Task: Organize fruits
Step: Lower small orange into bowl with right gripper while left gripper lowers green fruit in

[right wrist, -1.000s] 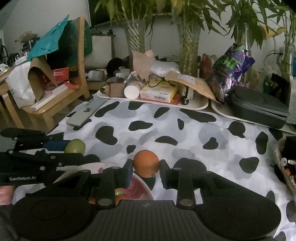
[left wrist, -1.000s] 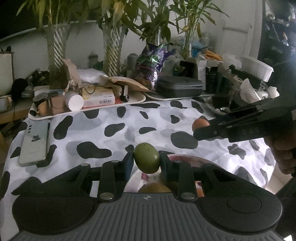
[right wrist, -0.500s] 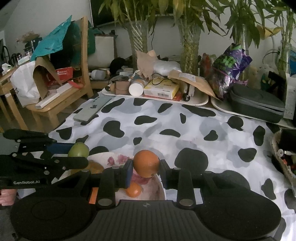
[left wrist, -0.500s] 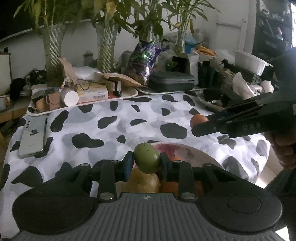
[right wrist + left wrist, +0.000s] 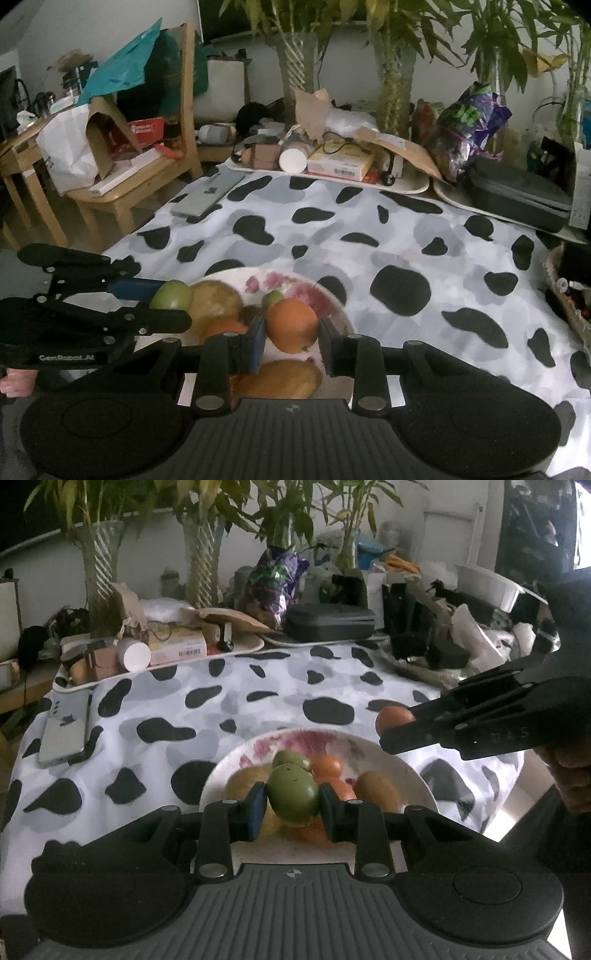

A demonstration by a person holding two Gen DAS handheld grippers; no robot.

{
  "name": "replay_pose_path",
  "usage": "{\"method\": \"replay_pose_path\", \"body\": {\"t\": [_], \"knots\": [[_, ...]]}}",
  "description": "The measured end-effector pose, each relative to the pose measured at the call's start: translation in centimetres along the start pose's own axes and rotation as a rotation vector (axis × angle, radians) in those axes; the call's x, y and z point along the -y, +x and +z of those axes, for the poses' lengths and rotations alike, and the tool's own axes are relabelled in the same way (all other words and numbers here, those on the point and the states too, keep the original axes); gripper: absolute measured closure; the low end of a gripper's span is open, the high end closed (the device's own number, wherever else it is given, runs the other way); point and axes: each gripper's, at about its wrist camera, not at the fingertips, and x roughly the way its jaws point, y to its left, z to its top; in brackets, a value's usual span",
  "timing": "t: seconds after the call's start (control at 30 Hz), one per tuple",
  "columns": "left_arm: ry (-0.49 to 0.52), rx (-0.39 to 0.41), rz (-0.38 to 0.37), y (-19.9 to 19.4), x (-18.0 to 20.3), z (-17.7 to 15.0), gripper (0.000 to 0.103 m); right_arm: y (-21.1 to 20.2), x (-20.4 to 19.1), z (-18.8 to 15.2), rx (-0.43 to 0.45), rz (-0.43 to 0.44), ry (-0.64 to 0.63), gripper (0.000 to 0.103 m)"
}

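Note:
A white floral plate [image 5: 406,771] sits on the cow-print tablecloth and holds several fruits: a yellow-brown pear [image 5: 245,782], a small green fruit [image 5: 290,758], oranges [image 5: 327,766] and a brown kiwi [image 5: 378,790]. My left gripper [image 5: 293,805] is shut on a green fruit [image 5: 293,799] just above the plate's near side. My right gripper [image 5: 291,332] is shut on an orange [image 5: 291,325] above the plate [image 5: 332,299]. The orange also shows in the left wrist view [image 5: 393,718], held over the plate's right rim. The green fruit shows in the right wrist view [image 5: 171,295].
A phone [image 5: 66,729] lies on the cloth at the left. Cluttered white trays [image 5: 155,664] and a dark case [image 5: 330,622] line the back edge with plant vases [image 5: 98,576]. A wooden chair [image 5: 122,184] stands left of the table.
Both grippers have drawn back and tilted down toward the plate, each still holding its fruit. The plate and its fruits have come into full view below them.

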Motion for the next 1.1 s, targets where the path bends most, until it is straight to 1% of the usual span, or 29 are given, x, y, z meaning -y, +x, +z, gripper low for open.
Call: {"method": "replay_pose_path", "body": {"t": [0.27, 0.4, 0.53, 0.77, 0.93, 1.1], "knots": [[-0.007, -0.035, -0.004, -0.6, 0.5, -0.9, 0.073, -0.8, -2.0, -1.4, -0.028, 0.027, -0.029, 0.071], [-0.024, -0.079, 0.002, -0.6, 0.7, -1.5, 0.073, -0.8, -3.1, -2.1, -0.054, 0.04, -0.058, 0.071], [-0.024, -0.124, 0.001, -0.1, 0.5, -1.9, 0.073, -0.5, -4.2, -2.8, -0.087, 0.054, -0.092, 0.071], [-0.059, -0.177, 0.004, 0.5, -0.3, -2.4, 0.073, 0.9, -5.8, -3.5, -0.16, 0.07, -0.153, 0.071], [-0.079, -0.178, -0.011, 0.6, -0.6, -2.4, 0.073, 1.4, -6.1, -3.7, -0.18, 0.077, -0.158, 0.071], [-0.078, -0.176, 0.007, 0.7, -0.6, -2.2, 0.071, 1.7, -6.1, -3.6, -0.183, 0.089, -0.146, 0.071]]}}
